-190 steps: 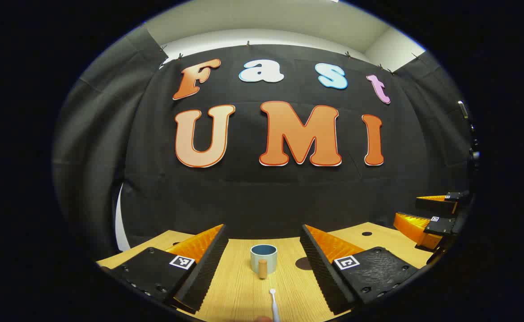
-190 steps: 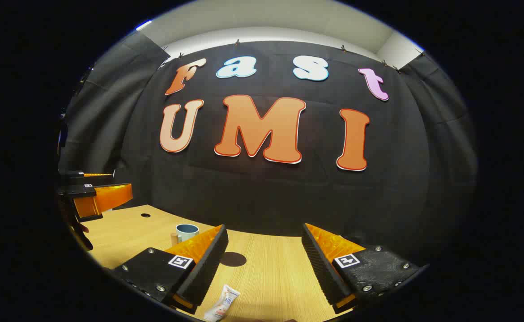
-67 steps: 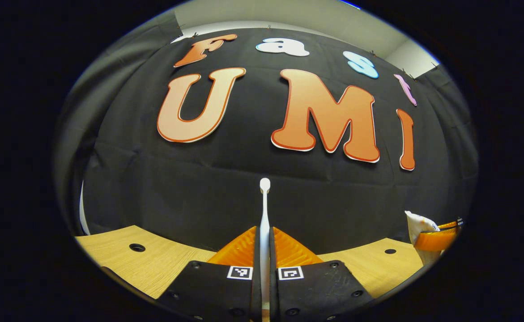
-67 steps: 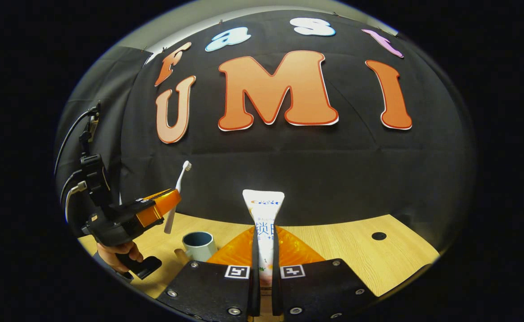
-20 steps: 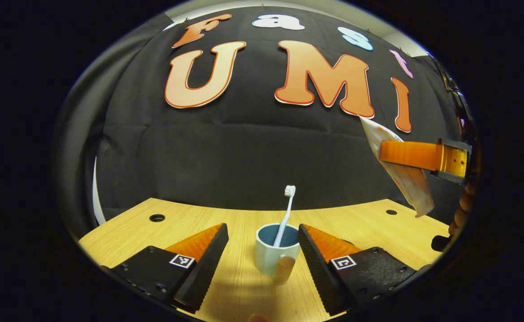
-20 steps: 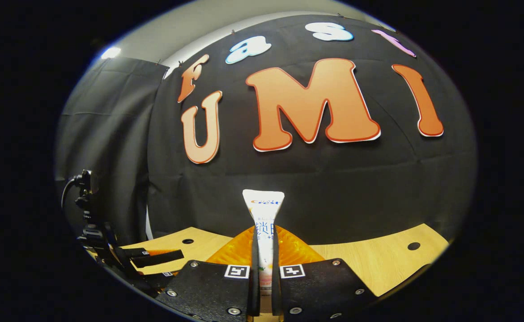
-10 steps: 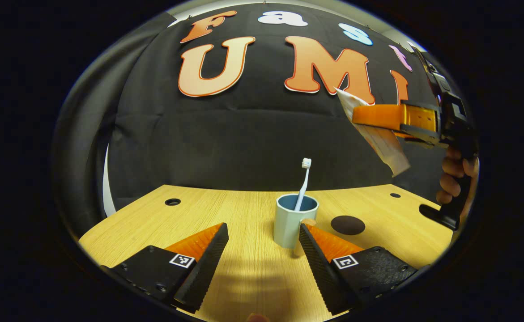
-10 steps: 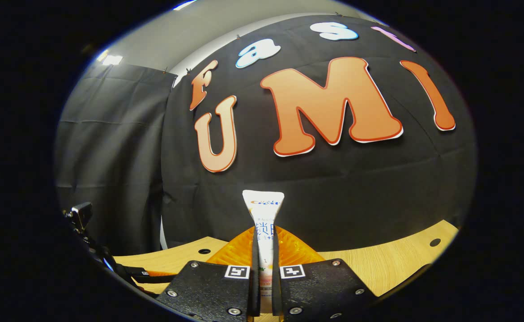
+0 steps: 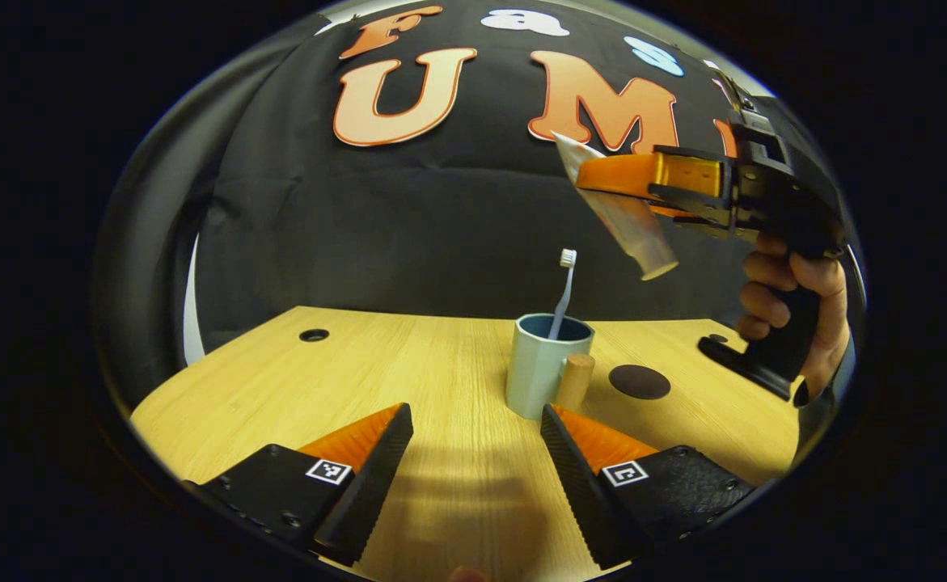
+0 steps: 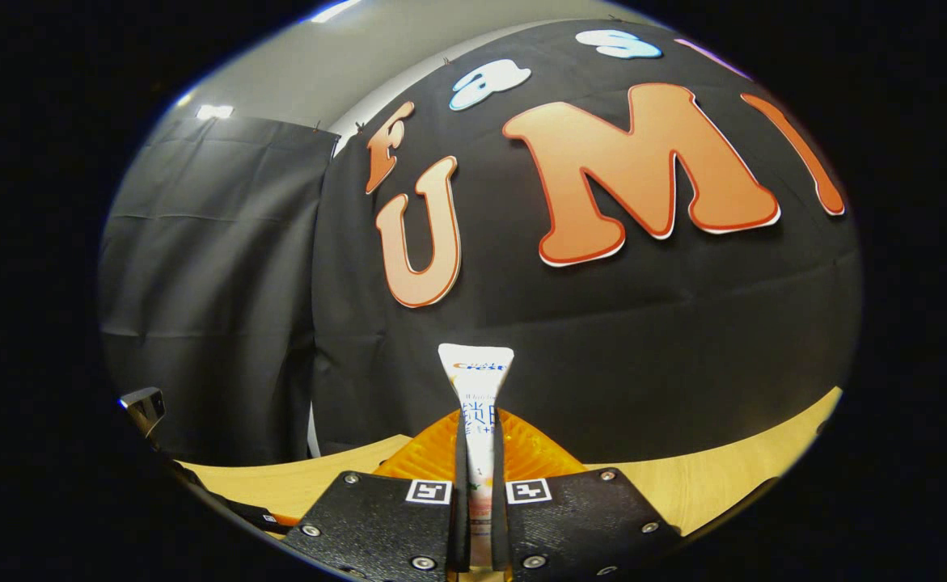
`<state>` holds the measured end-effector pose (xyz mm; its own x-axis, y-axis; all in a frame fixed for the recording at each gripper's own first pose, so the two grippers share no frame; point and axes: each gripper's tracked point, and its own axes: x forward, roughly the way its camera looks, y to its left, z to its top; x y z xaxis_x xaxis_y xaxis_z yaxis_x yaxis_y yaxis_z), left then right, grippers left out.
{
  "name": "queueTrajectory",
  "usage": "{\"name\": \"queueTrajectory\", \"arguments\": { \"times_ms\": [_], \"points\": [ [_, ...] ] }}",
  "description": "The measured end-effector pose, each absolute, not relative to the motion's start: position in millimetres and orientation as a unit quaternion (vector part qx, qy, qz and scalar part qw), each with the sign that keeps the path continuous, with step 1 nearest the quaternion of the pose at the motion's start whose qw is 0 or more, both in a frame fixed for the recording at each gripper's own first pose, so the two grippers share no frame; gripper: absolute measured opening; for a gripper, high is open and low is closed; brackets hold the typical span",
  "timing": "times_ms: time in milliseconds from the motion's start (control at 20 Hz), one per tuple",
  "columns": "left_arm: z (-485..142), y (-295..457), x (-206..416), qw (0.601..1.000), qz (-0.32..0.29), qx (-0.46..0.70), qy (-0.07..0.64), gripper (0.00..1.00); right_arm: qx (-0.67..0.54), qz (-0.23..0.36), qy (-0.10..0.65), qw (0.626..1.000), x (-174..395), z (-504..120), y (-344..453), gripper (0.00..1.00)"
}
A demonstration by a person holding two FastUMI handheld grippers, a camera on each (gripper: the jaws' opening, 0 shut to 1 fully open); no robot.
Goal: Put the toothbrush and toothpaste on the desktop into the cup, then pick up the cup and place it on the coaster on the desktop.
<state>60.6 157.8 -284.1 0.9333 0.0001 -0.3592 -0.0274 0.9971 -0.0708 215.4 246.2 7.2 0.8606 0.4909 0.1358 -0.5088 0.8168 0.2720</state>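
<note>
In the left gripper view a pale blue cup (image 9: 542, 365) with a wooden handle stands on the wooden desktop (image 9: 408, 380). A white toothbrush (image 9: 562, 293) leans upright in it, head up. My left gripper (image 9: 473, 432) is open, drawn back from the cup with nothing between its fingers. Up and to the right of the cup, my right gripper (image 9: 602, 179) hangs in the air, shut on the toothpaste tube (image 9: 620, 217), which slants cap end down. In the right gripper view the toothpaste tube (image 10: 477, 396) stands pinched in my right gripper (image 10: 475, 453).
A dark round coaster (image 9: 640, 381) lies on the desktop just right of the cup. A hand (image 9: 796, 299) holds the right gripper's grip at the far right. Small round holes (image 9: 314, 335) mark the desktop near its far edge.
My left gripper has backed away from the cup, which holds the toothbrush. The right gripper has carried the toothpaste leftward, closer to the space above the cup.
</note>
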Motion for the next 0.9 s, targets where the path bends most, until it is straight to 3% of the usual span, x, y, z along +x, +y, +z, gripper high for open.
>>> {"name": "queueTrajectory", "arguments": {
  "times_ms": [900],
  "points": [
    [-292.8, 161.4, 57.0, 0.978, 0.019, -0.046, 0.202, 0.96, 0.138, 0.244, 0.003, 0.96, 259.8, -67.9, 281.8, 0.11]
  ]
}}
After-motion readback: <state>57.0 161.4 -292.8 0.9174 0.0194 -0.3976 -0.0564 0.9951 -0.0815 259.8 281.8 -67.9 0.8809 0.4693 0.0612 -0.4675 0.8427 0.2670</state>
